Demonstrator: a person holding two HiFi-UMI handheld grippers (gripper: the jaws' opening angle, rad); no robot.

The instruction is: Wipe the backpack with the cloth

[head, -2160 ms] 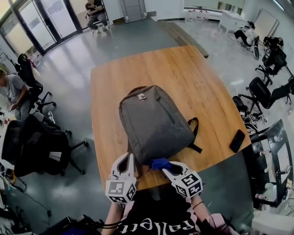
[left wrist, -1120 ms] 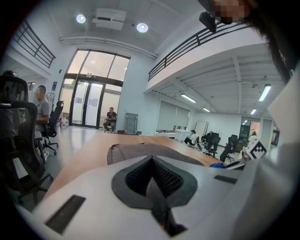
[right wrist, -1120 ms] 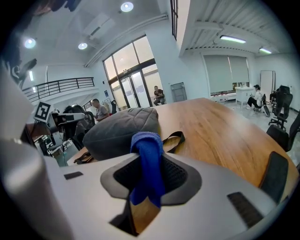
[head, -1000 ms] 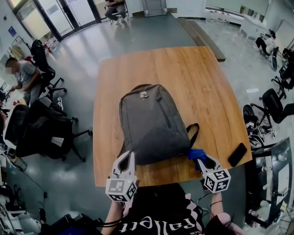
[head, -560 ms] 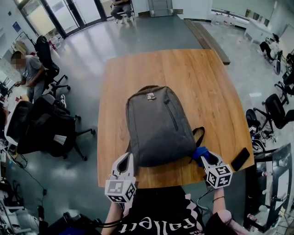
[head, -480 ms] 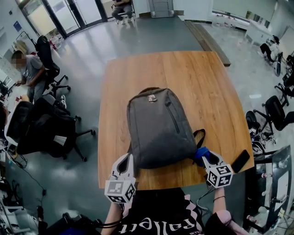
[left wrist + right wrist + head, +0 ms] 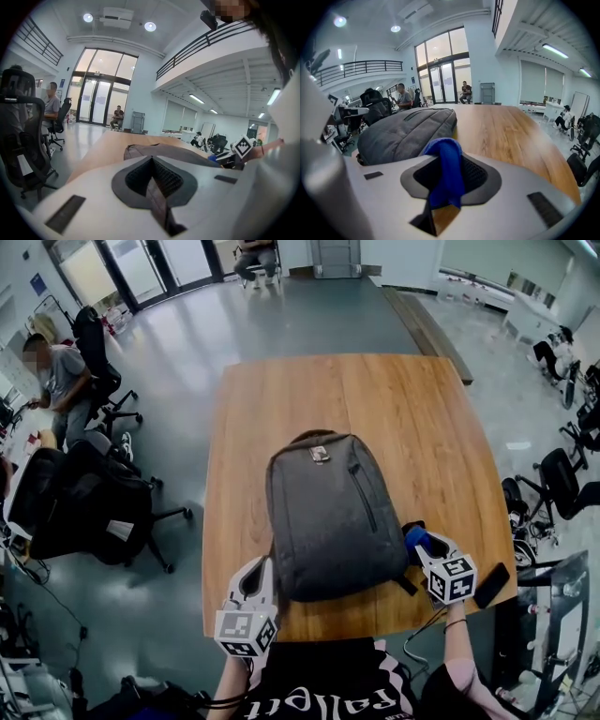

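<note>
A grey backpack (image 7: 333, 517) lies flat on the wooden table (image 7: 281, 399), its top handle pointing away from me. My right gripper (image 7: 419, 545) is shut on a blue cloth (image 7: 413, 537) at the pack's lower right side, by the black strap. In the right gripper view the cloth (image 7: 443, 168) hangs between the jaws of the right gripper (image 7: 445, 187), with the backpack (image 7: 403, 131) just left of it. My left gripper (image 7: 263, 568) rests shut at the pack's near left corner. In the left gripper view the left gripper (image 7: 152, 176) points along the backpack (image 7: 159, 151).
A black phone (image 7: 490, 585) lies near the table's front right corner. Black office chairs (image 7: 84, 512) and a seated person (image 7: 56, 371) are on the floor to the left. More chairs (image 7: 562, 474) stand to the right. Bare tabletop stretches beyond the pack.
My right gripper has carried the blue cloth from the backpack's near bottom edge around to its right side and slightly forward. The left gripper has stayed at the near left corner.
</note>
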